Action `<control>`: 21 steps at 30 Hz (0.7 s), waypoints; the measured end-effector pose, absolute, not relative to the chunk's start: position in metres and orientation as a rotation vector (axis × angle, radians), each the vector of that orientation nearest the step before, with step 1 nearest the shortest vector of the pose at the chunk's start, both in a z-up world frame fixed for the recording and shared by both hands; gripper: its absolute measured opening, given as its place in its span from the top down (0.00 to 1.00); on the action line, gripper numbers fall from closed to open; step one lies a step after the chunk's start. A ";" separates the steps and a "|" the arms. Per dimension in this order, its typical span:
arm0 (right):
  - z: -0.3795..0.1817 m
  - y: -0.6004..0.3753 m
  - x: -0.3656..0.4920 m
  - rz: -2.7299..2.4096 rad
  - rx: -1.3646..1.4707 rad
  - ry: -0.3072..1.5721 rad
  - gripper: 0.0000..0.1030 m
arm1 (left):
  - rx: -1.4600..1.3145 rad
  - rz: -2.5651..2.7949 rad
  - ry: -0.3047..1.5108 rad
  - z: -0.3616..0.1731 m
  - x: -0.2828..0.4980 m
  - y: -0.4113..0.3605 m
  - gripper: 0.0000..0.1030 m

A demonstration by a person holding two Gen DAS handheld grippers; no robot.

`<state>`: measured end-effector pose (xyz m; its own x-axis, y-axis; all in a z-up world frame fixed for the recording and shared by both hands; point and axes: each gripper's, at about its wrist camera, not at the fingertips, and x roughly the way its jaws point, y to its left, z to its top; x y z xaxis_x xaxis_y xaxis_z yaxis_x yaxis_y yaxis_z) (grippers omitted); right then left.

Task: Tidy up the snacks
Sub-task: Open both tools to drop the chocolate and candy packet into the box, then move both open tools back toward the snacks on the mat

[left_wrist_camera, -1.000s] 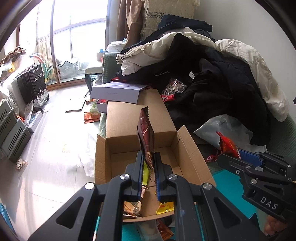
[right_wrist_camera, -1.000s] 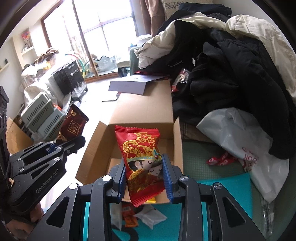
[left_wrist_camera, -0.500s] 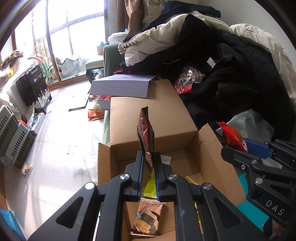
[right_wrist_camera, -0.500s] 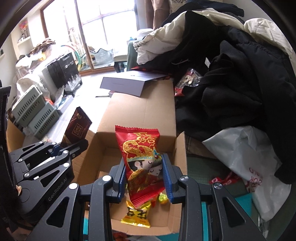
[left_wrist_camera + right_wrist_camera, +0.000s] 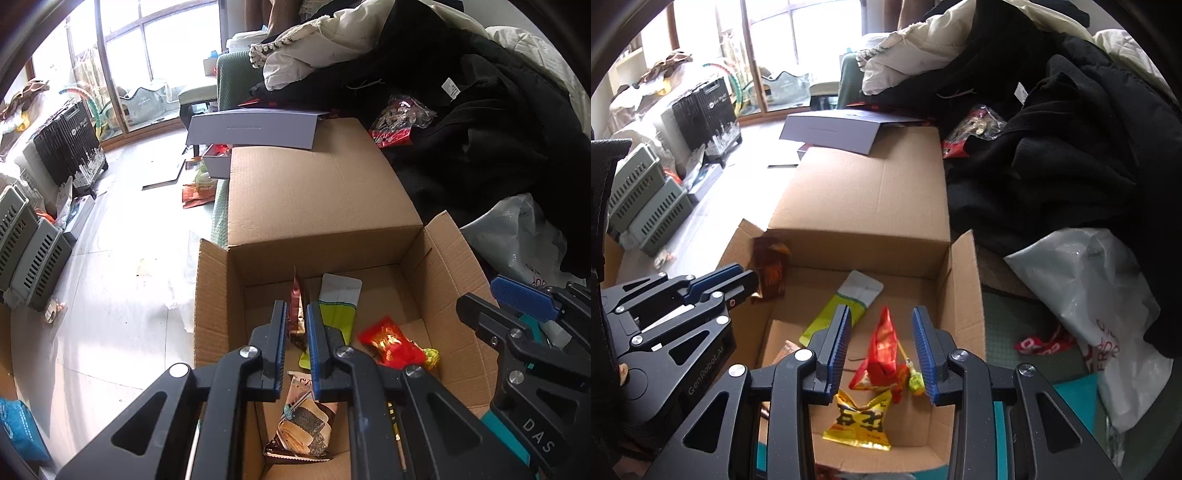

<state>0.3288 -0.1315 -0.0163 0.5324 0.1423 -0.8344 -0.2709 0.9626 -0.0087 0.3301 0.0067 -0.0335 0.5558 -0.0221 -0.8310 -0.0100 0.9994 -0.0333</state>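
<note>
An open cardboard box (image 5: 454, 273) (image 5: 964, 295) holds several snack packets. My left gripper (image 5: 296, 325) is over the box's left side; its jaws stand slightly apart around a brown snack packet (image 5: 295, 306), which also shows in the right wrist view (image 5: 770, 269). I cannot tell whether they still grip it. My right gripper (image 5: 882, 343) is open above the box. The red snack packet (image 5: 882, 347) (image 5: 391, 343) lies inside the box below it, beside a yellow packet (image 5: 860, 421) and a green-and-white packet (image 5: 842, 306) (image 5: 338, 306).
A closed cardboard box (image 5: 314, 184) stands just behind the open one, with a grey folder (image 5: 255, 129) on it. A pile of dark and white clothes (image 5: 461, 110) and a white plastic bag (image 5: 1082, 295) lie to the right. The floor with crates (image 5: 26, 240) is left.
Both grippers moved forward and down over the box. My right gripper opened and the red packet dropped into the box. The left jaws loosened and the brown packet sits lower between them.
</note>
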 end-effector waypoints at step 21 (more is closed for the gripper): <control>0.067 -0.152 0.278 0.236 -0.115 0.859 0.38 | -0.014 0.048 0.846 0.058 0.276 0.002 0.36</control>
